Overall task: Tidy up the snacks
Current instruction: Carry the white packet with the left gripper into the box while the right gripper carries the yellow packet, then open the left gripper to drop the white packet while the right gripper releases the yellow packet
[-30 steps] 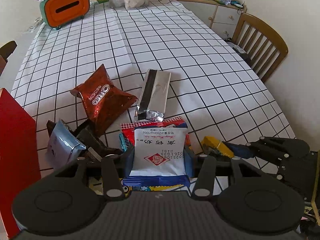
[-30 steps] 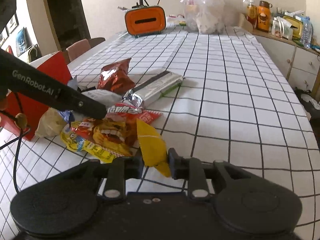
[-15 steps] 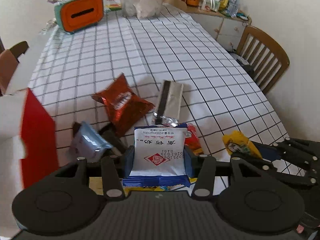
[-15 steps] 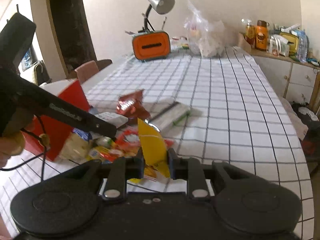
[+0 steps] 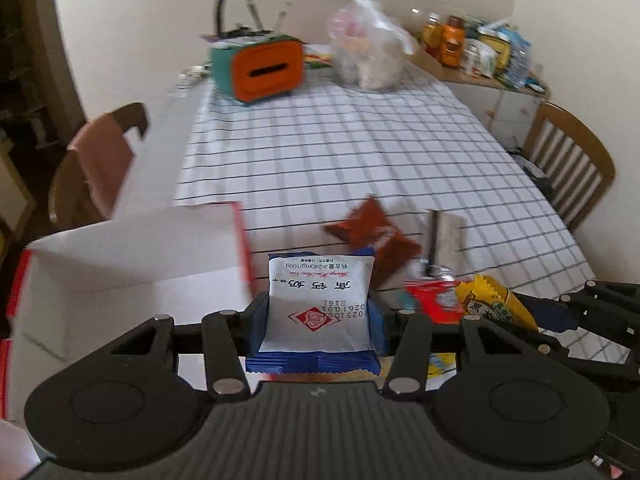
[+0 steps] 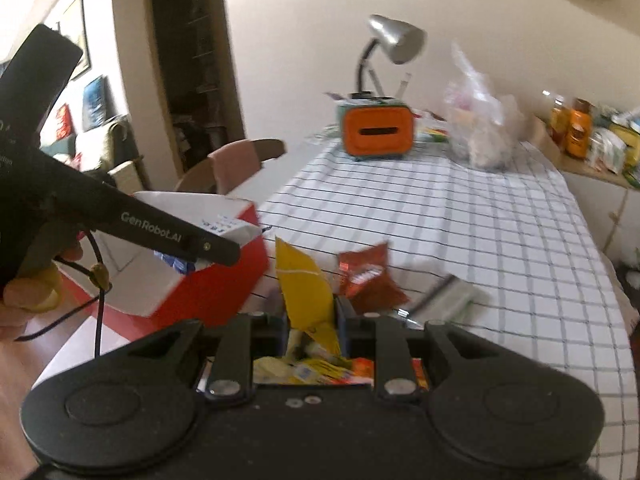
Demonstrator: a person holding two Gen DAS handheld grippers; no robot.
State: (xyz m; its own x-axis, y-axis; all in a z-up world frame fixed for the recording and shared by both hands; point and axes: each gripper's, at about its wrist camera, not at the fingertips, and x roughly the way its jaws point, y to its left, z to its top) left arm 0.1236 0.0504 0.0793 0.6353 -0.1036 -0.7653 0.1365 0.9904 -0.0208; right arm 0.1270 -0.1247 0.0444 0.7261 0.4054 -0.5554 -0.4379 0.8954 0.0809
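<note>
Snacks are mostly unsorted: your left tongs [image 5: 318,312] grip a white packet [image 5: 318,304], right tongs [image 6: 312,312] a yellow one [image 6: 306,284], lower centre; others litter the surface [image 5: 340,152] beside the box [image 5: 120,264].

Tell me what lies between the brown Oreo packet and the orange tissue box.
Nothing: in both wrist views only bare checked tablecloth separates the brown Oreo packet from the orange tissue box.

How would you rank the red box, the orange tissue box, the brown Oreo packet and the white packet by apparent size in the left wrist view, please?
1. Red box, clearly largest.
2. White packet and orange tissue box look alike; the packet sits nearest the camera, so unranked.
3. Brown Oreo packet, smallest, though blurred.
</note>
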